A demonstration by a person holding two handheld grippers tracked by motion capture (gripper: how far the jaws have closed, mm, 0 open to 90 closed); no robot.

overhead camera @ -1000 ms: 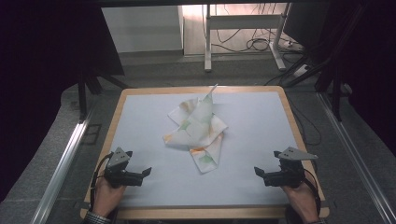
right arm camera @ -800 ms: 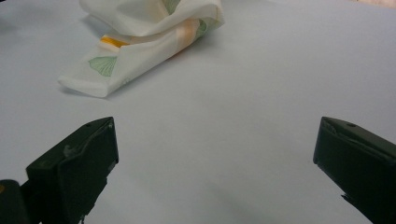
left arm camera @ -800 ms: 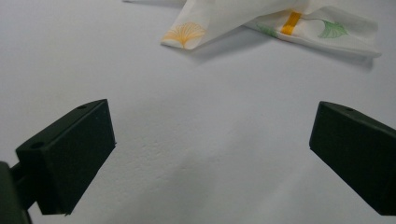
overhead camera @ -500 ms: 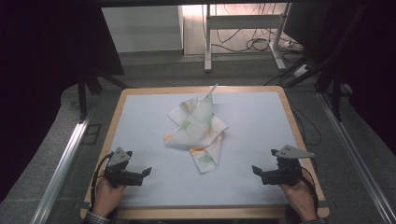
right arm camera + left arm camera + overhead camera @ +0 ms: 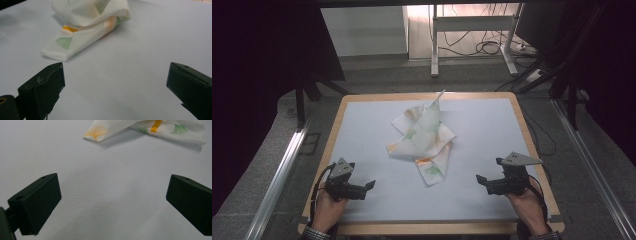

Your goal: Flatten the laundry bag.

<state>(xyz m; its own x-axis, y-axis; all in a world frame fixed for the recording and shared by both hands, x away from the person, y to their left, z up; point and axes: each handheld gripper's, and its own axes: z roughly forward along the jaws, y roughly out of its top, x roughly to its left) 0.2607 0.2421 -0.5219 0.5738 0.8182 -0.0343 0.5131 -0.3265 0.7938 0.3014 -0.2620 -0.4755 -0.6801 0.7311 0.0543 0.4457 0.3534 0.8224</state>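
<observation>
A crumpled white cloth (image 5: 423, 142) printed with green and orange leaves lies heaped near the middle of the pale tabletop (image 5: 492, 125). Nearer the person than the cloth and off to its left, the left tool (image 5: 368, 185) rests with jaws apart; off to its right, the right tool (image 5: 481, 180) likewise gapes, both holding nothing.

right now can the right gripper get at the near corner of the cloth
Probably yes. The right gripper is open, and only bare table lies between it and the crumpled cloth, whose near corner lies flat ahead.
</observation>
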